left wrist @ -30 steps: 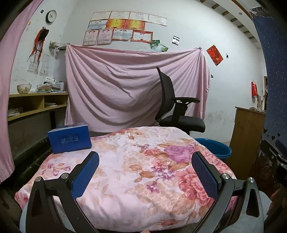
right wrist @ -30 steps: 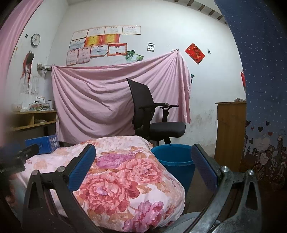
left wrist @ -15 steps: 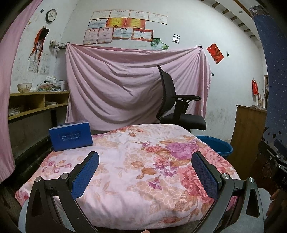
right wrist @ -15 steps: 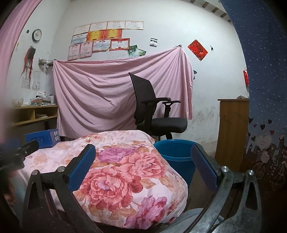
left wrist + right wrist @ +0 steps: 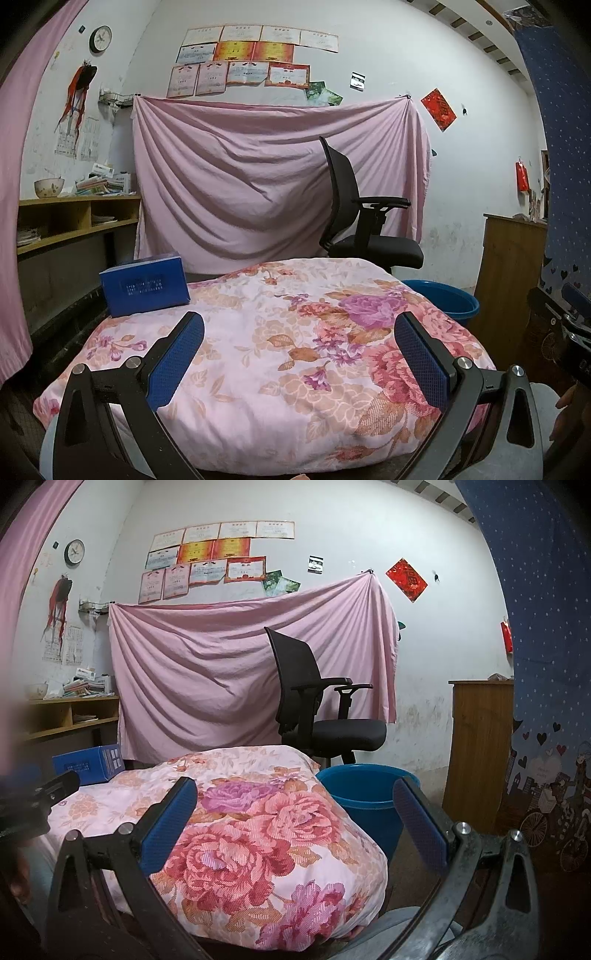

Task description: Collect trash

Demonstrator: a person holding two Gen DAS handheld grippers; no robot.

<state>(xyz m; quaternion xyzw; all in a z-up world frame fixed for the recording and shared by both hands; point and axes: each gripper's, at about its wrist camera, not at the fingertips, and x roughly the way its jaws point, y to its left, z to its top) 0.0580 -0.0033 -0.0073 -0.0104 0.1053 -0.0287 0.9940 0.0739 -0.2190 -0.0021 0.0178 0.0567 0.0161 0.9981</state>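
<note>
Left wrist view shows a flowered quilt [image 5: 288,350] spread over a raised surface; what carries it is hidden under the cloth. A pink sheet [image 5: 273,177] hangs on the far wall, with certificates [image 5: 251,55] and a clock [image 5: 101,38] above it. A black office chair [image 5: 365,225] stands behind the far edge of the quilt, and a wooden shelf [image 5: 77,221] runs along the left wall.

The left gripper [image 5: 299,354] hangs over the near edge of the quilt with its fingers spread wide and nothing between them. A blue box [image 5: 146,284] stands on the far left corner of the quilt, well apart from this gripper, beyond its left finger.

Right wrist view shows the right gripper [image 5: 295,823] also spread wide and empty, above the near right corner of the quilt [image 5: 240,830]. A blue bucket [image 5: 365,797] stands on the floor just beside the right edge of the quilt, seen between the two fingers and nearer to the right one. The blue box [image 5: 86,764] is far to the left here. A wooden cabinet [image 5: 476,746] stands at the right, beside a blue curtain [image 5: 546,627].
</note>
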